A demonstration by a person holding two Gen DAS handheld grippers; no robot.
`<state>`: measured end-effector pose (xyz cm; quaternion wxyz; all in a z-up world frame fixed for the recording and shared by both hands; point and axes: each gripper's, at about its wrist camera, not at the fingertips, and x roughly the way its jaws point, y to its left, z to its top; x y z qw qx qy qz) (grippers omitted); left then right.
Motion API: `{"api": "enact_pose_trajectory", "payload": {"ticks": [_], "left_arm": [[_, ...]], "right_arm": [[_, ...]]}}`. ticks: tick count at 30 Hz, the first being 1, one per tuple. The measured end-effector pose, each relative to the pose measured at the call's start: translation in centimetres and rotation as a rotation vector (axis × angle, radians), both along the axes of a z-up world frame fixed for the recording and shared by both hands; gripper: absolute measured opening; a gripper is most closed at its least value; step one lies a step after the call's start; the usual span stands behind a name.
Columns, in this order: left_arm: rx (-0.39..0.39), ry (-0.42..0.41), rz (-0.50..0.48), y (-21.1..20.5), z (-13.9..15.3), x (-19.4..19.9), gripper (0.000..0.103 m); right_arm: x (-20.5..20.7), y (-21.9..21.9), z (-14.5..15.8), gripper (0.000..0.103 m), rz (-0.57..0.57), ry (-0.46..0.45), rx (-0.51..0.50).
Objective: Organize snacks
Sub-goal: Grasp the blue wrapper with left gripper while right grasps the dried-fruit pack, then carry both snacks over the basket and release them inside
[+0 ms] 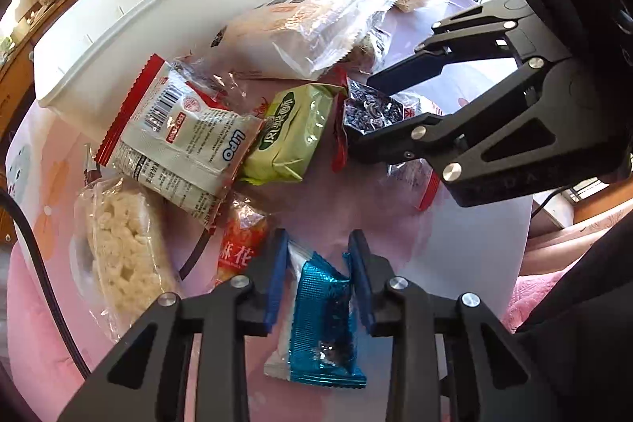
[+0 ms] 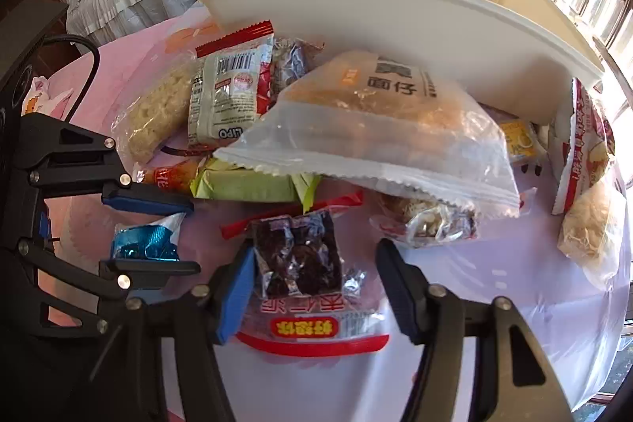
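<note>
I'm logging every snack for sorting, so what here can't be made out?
- White bin interior: both views, hidden by its near wall.
- Snack under the big clear bag: right wrist view, mostly covered.
- Blue packet label: left wrist view, crumpled between left tool fingers.

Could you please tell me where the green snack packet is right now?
The green packet lies mid-pile in the left wrist view, between the white Lipo packet on its left and the dark packet at the right gripper, before the white bin.
</note>
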<state>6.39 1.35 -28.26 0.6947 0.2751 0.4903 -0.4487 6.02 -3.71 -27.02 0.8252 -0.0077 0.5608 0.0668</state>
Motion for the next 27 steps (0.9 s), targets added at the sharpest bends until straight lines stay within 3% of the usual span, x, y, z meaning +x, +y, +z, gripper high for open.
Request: {"api": "enact_pose_trajectory", "payload": {"ticks": [1,14,27], "left_arm": [[-0.003,0.005,0.012,0.1,0.0,0.2,0.022],[-0.053,0.036,0.136,3.6,0.7,0.5,0.021],[-0.126,0.054,0.349,7.8,6.7,-0.2,0.021]], "right_arm": [[0.0,-0.2,0.0,0.049,-0.009,0.001,0.018],[-1.3,-0.6,0.8,0.039,-0.052,0.008,0.076],[-4.5,0.9,3.5,0.039,-0.195,-0.047,0.143]]}}
